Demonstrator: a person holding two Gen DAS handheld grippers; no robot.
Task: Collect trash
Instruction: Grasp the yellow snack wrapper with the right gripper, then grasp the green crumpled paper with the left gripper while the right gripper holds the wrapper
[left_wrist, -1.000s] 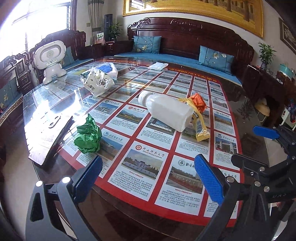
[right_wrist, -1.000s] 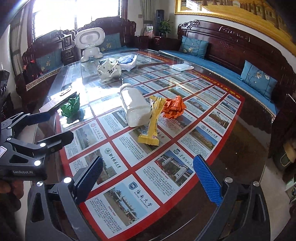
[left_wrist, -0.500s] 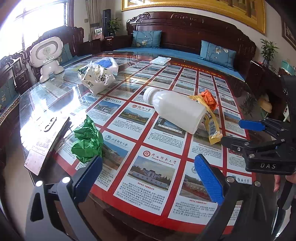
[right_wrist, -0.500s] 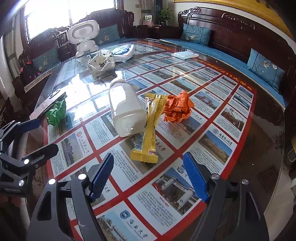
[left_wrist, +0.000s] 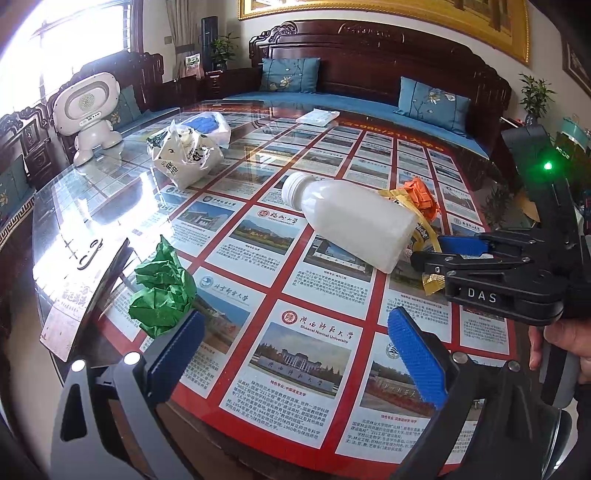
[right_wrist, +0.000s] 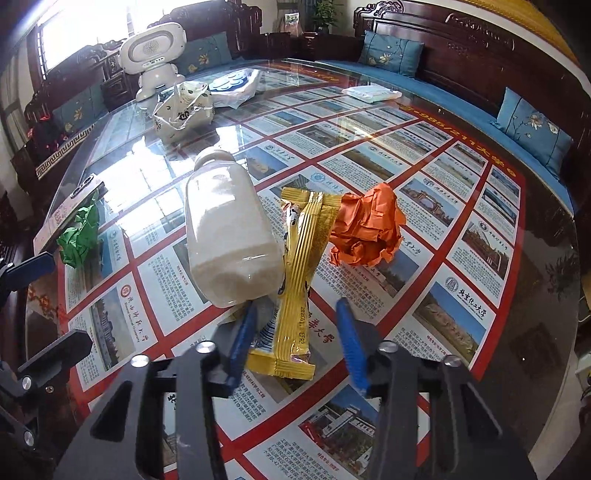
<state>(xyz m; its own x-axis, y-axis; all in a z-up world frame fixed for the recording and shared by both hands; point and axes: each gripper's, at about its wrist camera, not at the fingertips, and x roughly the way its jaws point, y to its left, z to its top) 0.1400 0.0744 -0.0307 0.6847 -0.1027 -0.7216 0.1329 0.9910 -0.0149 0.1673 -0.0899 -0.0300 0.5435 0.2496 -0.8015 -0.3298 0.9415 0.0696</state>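
Observation:
A white plastic bottle (right_wrist: 227, 229) lies on its side on the glass table; it also shows in the left wrist view (left_wrist: 351, 218). A yellow wrapper (right_wrist: 299, 291) lies beside it, with a crumpled orange paper (right_wrist: 365, 229) to its right. A crumpled green paper (left_wrist: 162, 288) lies near the left edge, small in the right wrist view (right_wrist: 79, 236). My right gripper (right_wrist: 297, 339) is open, its blue fingers on either side of the wrapper's near end. It also shows in the left wrist view (left_wrist: 436, 249). My left gripper (left_wrist: 295, 360) is open and empty, just right of the green paper.
A white plastic bag (left_wrist: 184, 158) and a clear bag with blue contents (left_wrist: 208, 123) sit farther back. A white toy robot (left_wrist: 88, 110) stands at the far left. A flat booklet (left_wrist: 81, 280) lies at the left edge. A wooden sofa (left_wrist: 369, 74) lines the far side.
My right gripper has moved forward to the yellow wrapper and narrowed its jaws around its near end. My left gripper has edged forward toward the green paper.

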